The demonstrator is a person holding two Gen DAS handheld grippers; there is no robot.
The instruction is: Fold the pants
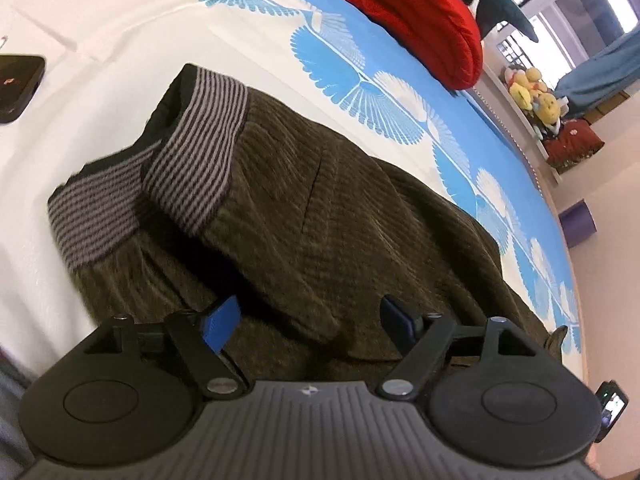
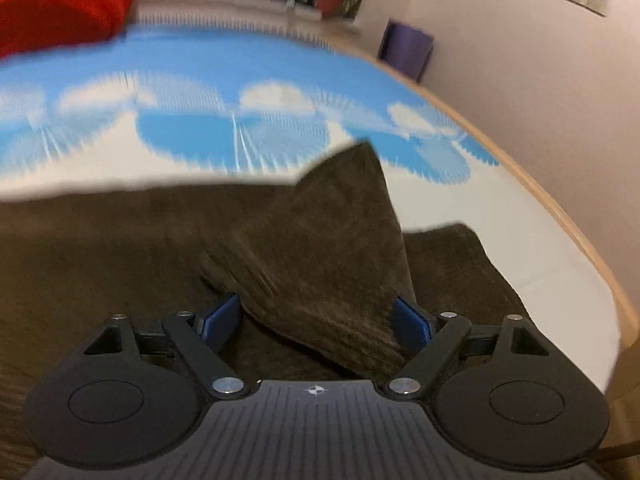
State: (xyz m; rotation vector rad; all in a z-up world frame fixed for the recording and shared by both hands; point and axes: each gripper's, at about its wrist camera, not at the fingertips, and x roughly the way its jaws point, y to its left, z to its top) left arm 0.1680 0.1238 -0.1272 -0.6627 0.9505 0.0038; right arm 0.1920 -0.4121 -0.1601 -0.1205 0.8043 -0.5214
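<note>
On the bed's blue-and-white sheet (image 1: 120, 40) lie the olive pants (image 1: 320, 220), striped cuffs (image 1: 200, 152) folded over. Left gripper (image 1: 310, 320) stands spread wide above the cloth, gripping nothing. Right gripper (image 2: 316, 320) is spread too, a raised peak of fabric (image 2: 332, 240) loose between its jaws.

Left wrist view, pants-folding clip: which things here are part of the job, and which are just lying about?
Part of the job:
- olive corduroy pants with striped cuffs
- left gripper, jaws open over the pants
- right gripper, jaws open, a fold of pants between them

Lying about:
- red quilt
- black box
- plush toys
- purple bin
- phone
</note>
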